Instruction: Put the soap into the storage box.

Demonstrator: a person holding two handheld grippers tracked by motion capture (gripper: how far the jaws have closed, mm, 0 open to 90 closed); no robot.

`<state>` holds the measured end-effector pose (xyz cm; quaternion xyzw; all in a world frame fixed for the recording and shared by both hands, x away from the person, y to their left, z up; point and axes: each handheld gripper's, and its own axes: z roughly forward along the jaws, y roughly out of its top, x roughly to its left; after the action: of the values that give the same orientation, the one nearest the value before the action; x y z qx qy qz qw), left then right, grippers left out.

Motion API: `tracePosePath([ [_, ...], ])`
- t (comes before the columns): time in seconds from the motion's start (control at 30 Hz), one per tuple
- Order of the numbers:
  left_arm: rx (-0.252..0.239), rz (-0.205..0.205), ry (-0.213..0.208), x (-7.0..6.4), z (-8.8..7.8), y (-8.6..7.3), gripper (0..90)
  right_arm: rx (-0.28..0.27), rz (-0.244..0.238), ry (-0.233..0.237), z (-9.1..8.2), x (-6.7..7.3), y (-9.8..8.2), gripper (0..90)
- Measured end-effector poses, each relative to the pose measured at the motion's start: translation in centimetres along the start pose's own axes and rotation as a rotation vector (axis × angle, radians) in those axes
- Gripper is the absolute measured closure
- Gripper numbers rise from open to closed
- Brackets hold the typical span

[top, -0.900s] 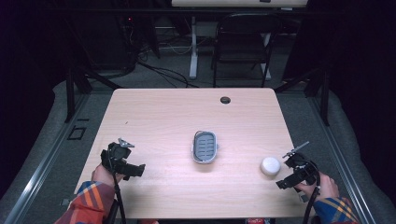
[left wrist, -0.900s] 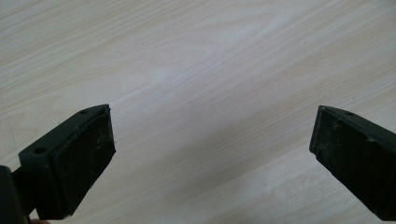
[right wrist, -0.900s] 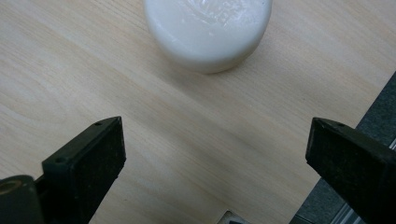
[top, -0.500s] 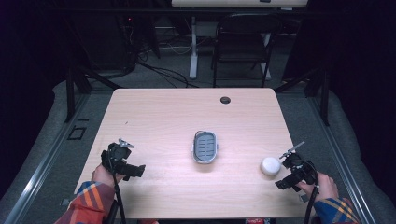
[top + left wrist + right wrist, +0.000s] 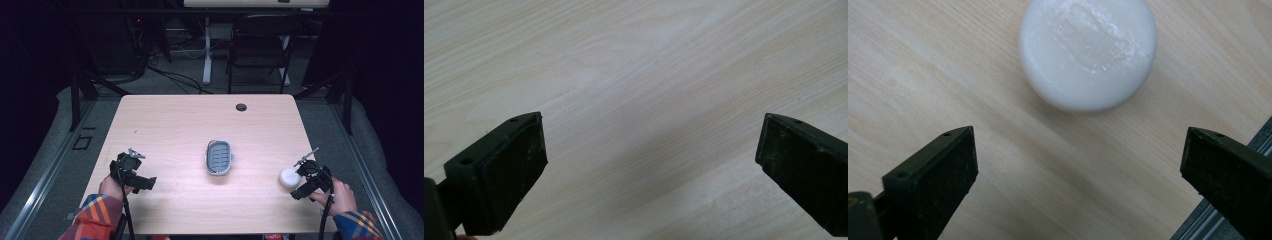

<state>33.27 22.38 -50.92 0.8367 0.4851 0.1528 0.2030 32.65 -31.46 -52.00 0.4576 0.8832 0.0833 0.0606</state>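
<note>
**A:** The right gripper (image 5: 300,179) is near the right edge of the table (image 5: 170,125). Its two black jaws are wide apart. Nothing is between them.

**B:** What is it next to?

**A:** A round white soap (image 5: 289,178). In the high view the soap lies just beside the gripper, on its left. In the right gripper view the soap (image 5: 1088,52) is in front of the jaws, a bit past their tips. It lies flat on the wood. The jaws do not touch it.

**B:** What does the soap look like up close?

**A:** It is smooth and white, with a faint stamped shape on top. I cannot read the shape.

**B:** And the other gripper?

**A:** The left gripper (image 5: 131,170) is near the left front part of the table. Its jaws are wide apart too. In the left gripper view there is just bare wood between them. It holds nothing.

**B:** Is there anything in the middle?

**A:** Yes, a grey soap dish (image 5: 219,157). It has slots in its bottom. It sits in the middle of the table, between the two grippers and well apart from the soap.

**B:** Anything else?

**A:** A small dark round hole (image 5: 241,107) is in the table near the far edge. A black chair (image 5: 260,45) stands behind the table. The person's sleeves (image 5: 97,217) are plaid, with orange, blue and red.
</note>
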Motion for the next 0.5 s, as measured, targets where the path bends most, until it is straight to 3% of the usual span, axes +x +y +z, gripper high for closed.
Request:
tracePosePath([
  [0.2, 0.0, -0.001, 0.001, 0.0, 0.0, 0.0, 0.1, -0.018, 0.006, 0.027, 0.1, -0.4, 0.8, 0.4],
  [0.23, 0.001, -0.001, 0.001, 0.0, 0.0, 0.0, 0.1, -0.032, 0.024, 0.021, 0.4, -0.6, 0.9, 0.7],
  [0.27, 0.004, 0.001, 0.001, 0.0, 0.0, 0.0, 0.2, 0.003, 0.004, 0.029, 0.3, -0.9, 1.1, 1.2],
  [0.33, 0.004, 0.0, 0.001, 0.0, 0.0, 0.0, 0.2, -0.017, 0.026, 0.039, 0.6, -0.9, 1.1, 1.5],
  [0.43, 0.005, 0.001, 0.004, -0.1, 0.1, 0.0, 0.1, 0.004, 0.028, 0.057, 0.9, -1.0, 1.8, 0.0],
  [0.47, 0.006, 0.001, 0.004, 0.0, 0.1, 0.0, 0.2, 0.04, -0.007, 0.05, 0.8, -1.2, 2.0, 0.0],
  [0.5, 0.006, 0.001, 0.004, 0.0, 0.1, 0.0, 0.1, 0.04, -0.007, 0.05, 0.8, -1.2, 2.0, 0.0],
])
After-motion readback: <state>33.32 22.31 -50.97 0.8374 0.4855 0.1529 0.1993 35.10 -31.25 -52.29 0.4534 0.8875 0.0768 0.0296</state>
